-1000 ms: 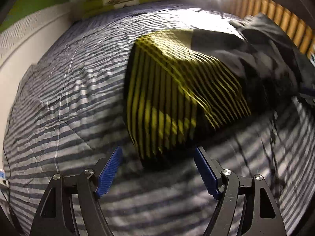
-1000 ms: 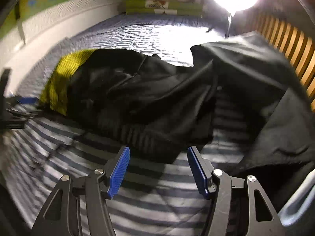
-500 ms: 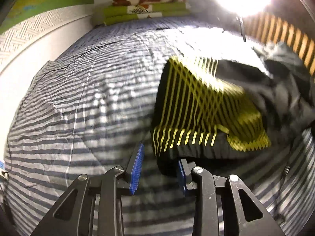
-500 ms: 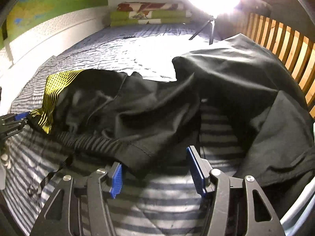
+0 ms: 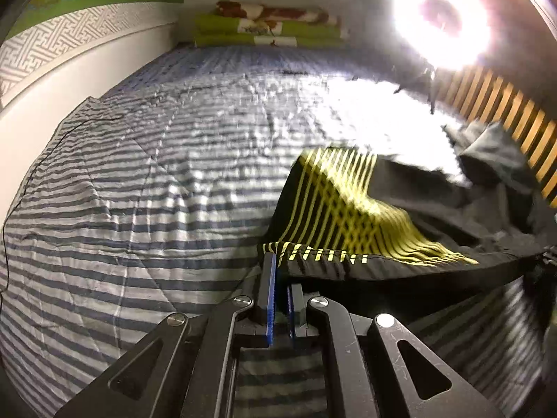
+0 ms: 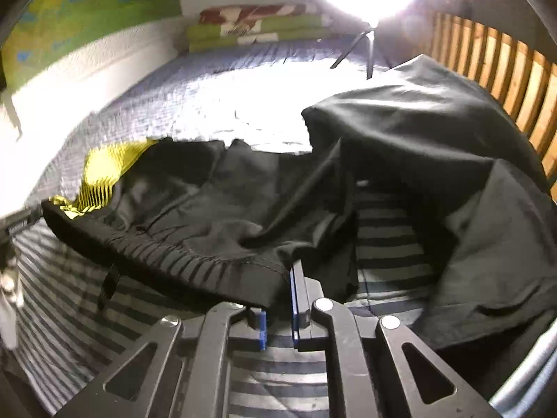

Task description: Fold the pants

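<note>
Both grippers, left (image 5: 280, 280) and right (image 6: 280, 291), are clamped on the pants (image 6: 209, 216) waistband; lift evenly, keep it taut over the bed (image 5: 139, 191).

Ring light (image 5: 440, 17) glare top right; dim, blurry, fisheye-warped edges.

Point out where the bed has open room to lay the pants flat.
Free: the striped bedspread between the white wall and the pants, up to the folded blankets. Crowded: the wooden slats side, where black cloth is heaped.
</note>
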`<state>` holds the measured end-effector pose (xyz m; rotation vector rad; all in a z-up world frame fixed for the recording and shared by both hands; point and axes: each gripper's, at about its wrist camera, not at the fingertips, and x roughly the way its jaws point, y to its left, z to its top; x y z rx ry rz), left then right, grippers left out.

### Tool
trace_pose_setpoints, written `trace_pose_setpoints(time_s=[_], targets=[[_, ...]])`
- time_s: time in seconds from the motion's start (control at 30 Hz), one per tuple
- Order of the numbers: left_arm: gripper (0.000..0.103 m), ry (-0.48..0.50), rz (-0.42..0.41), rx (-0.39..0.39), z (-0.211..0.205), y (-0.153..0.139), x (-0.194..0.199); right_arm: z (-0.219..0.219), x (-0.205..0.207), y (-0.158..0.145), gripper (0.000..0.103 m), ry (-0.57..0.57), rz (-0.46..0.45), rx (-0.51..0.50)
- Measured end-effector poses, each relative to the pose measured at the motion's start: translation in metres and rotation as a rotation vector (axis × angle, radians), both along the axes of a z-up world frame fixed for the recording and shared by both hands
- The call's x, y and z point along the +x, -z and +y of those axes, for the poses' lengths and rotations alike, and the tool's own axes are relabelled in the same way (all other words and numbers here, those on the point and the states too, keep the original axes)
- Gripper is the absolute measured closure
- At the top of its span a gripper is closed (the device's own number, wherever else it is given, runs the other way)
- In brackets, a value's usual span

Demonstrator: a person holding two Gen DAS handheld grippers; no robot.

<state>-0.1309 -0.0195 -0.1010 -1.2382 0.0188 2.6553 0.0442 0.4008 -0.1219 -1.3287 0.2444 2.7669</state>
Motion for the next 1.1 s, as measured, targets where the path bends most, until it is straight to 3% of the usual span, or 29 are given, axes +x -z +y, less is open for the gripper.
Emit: trace_pose_setpoints(time_s=[0.23, 0.47, 0.8, 0.87, 0.97, 1.1], targets=[[0.099, -0.029, 0.121, 0.103, -0.028, -0.094, 0.048, -0.028, 0.030, -0.072, 0.099, -0.065, 0.101, 0.050], [0.099, -0.057, 0.261, 0.164, -0.064, -0.216, 0.126, -0.048, 0.086, -0.198, 0.099, -0.140, 0.278, 0.100], [0.099, -0.049, 0.495, 0.127, -0.091, -0.360, 0.259, -0.067, 0.168, -0.318, 0.099, -0.247, 0.423, 0.088], [0.099, -0.051, 0.507, 0.099, -0.095, -0.372, 0.275, -0.072, 0.174, -0.329, 0.099, -0.270, 0.430, 0.109], [0.099, -0.051, 0.443, 0.074, -0.100, -0.362, 0.273, -0.080, 0.158, -0.323, 0.099, -0.303, 0.373, 0.110], [0.099, -0.070, 0.248, 0.053, -0.104, -0.280, 0.230, -0.080, 0.094, -0.259, 0.099, -0.320, 0.180, 0.009]])
